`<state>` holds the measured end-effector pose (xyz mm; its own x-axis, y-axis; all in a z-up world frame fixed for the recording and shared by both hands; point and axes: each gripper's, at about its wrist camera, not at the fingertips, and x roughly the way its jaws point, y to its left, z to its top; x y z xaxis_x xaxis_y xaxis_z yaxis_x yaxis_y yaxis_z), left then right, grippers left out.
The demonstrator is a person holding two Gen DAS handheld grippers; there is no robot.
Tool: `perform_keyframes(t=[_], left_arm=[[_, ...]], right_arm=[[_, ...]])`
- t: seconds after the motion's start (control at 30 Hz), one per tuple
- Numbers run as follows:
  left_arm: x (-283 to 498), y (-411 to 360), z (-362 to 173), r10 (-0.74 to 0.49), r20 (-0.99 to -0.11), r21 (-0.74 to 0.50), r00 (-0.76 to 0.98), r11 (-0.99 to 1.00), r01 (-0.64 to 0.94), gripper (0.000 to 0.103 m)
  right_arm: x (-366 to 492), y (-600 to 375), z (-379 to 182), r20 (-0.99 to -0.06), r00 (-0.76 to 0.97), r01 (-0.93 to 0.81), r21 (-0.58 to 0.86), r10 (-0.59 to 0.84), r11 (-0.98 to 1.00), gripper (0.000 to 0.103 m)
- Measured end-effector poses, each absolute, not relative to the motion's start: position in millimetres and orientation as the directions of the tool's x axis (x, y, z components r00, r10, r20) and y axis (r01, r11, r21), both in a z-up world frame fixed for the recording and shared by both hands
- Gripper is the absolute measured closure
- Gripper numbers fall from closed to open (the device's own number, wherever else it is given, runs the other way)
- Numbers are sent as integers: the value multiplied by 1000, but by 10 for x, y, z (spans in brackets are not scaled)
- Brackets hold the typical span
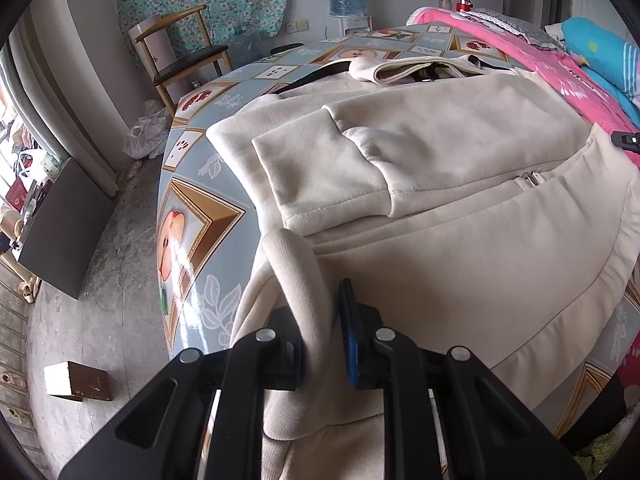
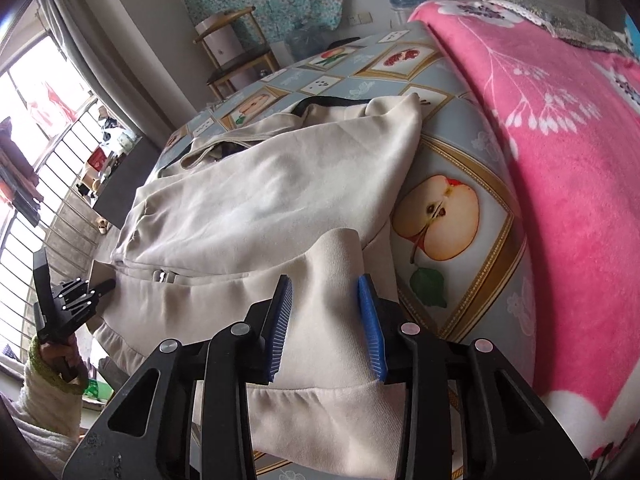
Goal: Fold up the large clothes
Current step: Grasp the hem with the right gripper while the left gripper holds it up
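Jacket (image 1: 440, 208): cream, zip-front, spread flat over a fruit-print tablecloth (image 1: 188, 216); one sleeve (image 1: 320, 168) folded across the chest, hem toward the cameras.
Left gripper (image 1: 320, 320): jaws nearly together, pinching a ribbed fold of the hem.
Right gripper (image 2: 326, 328): blue pads partly apart, straddling the hem corner; cloth lies between them, and whether they press it cannot be told.
Pink blanket (image 2: 560, 160): beside the tablecloth.
Chair (image 1: 180, 52): beyond the table.

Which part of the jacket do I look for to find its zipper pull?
Start at the fruit-print tablecloth with the cream jacket spread over it. Follow the seam across its middle toward the pink blanket. The zipper pull is the small metal tab there, the only shiny bit on cream fabric.
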<state>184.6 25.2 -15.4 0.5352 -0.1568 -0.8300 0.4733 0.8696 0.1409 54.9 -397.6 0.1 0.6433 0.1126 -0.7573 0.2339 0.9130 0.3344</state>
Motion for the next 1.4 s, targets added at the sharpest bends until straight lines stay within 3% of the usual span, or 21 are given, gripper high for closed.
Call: perform_keyframes(t=[0.27,1.0,1.2,1.4], left_arm=[[1852,257,-157,-163,-829,140,535,866,480,88],[1856,268,-152,-166,-830,136,533,866,482,88],[1855,260,-155,-165,-831,136,532,866,482,88],[1853,252,-152,-166,-828,135,535,868,478,88]], right_arm=[[806,-4308,-167,-718,636,221,520,282,825,68],[721,-4182,-269,-742,531,140,553,410,821,65],[683,-4021,-219,-786,519,131,462,336,877,73],[671,-3784,-157,-835,528,159,278,156,947,92]])
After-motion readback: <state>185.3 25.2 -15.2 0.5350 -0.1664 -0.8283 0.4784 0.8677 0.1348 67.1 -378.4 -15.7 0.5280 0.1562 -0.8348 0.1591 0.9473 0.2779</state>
